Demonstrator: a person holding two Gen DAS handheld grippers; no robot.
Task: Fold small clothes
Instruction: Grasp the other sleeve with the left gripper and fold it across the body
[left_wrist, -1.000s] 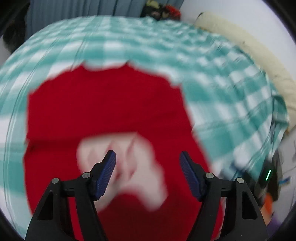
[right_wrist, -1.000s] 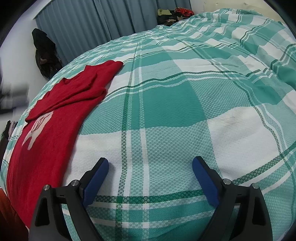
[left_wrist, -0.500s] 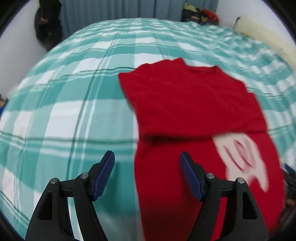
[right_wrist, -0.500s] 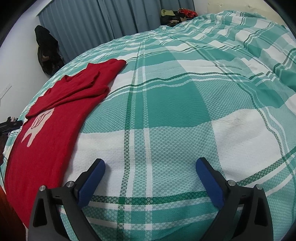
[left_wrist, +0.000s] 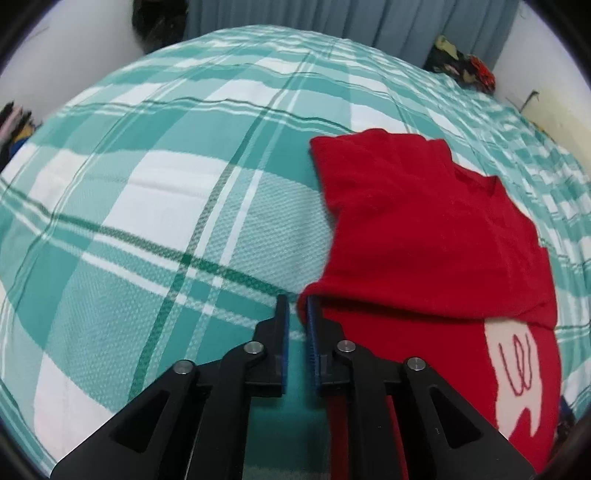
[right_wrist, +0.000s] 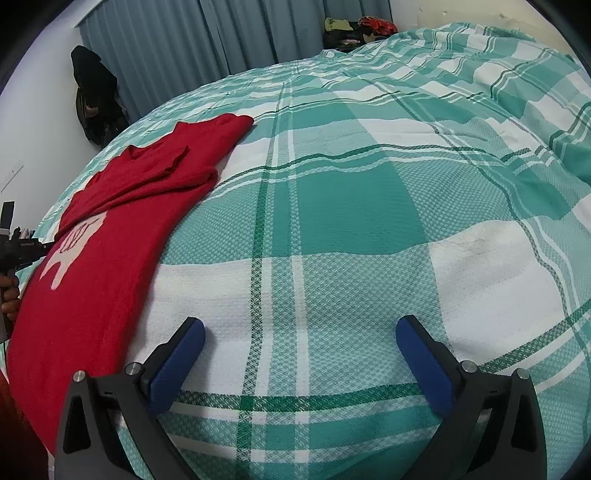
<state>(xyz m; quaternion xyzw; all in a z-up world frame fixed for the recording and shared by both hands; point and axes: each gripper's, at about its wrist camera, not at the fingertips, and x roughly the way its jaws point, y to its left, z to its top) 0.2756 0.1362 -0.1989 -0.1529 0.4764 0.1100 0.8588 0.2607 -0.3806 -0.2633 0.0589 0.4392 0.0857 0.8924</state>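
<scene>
A red sweater (left_wrist: 424, 236) with a pale printed patch lies flat on the green and white checked bedspread (left_wrist: 147, 221), its top part folded over. In the left wrist view my left gripper (left_wrist: 295, 306) sits at the sweater's left edge, by the end of the fold. Its jaws are nearly closed with a thin gap, and no cloth shows between them. The sweater also shows in the right wrist view (right_wrist: 110, 240), at the left. My right gripper (right_wrist: 299, 328) is open and empty, low over bare bedspread (right_wrist: 351, 221) to the right of the sweater.
Blue-grey curtains (right_wrist: 192, 40) hang behind the bed. A dark bag or garment (right_wrist: 96, 103) hangs on the wall at the left. A pile of clothes (right_wrist: 354, 27) lies at the far end. The left gripper's body (right_wrist: 18, 247) shows at the left edge.
My left gripper swung from over the sweater's print to its left edge and its jaws closed from wide open to a thin gap. My right gripper barely moved and stayed open.
</scene>
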